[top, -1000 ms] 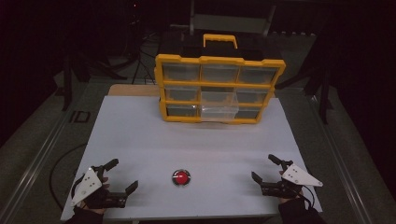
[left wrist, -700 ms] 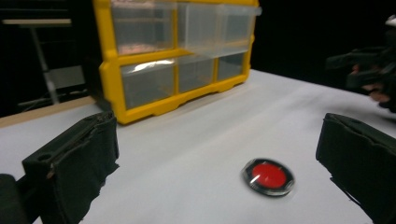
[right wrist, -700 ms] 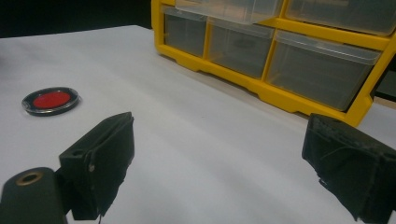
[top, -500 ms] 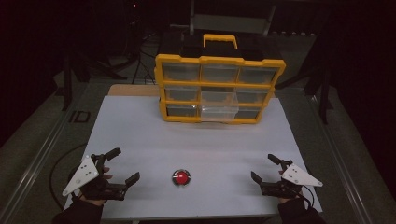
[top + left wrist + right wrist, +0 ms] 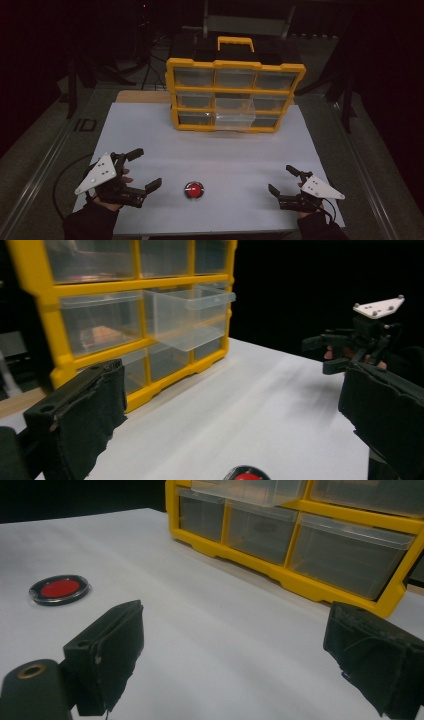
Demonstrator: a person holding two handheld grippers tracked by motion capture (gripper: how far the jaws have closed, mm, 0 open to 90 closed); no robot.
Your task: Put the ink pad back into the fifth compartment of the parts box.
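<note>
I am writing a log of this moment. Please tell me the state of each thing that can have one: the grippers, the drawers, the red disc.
left gripper: open, holding nothing.
right gripper: open, holding nothing.
yellow drawer cabinet: upright at the table's far side.
middle clear drawer: pulled partly out.
other drawers: pushed in.
red disc: flat on the table, untouched.

My white table [image 5: 150,135] fills the middle of the frame under dim light, with grey floor [image 5: 45,145] at its left and right. Across the top, the room is black, with dark stand legs [image 5: 75,85] at upper left.
</note>
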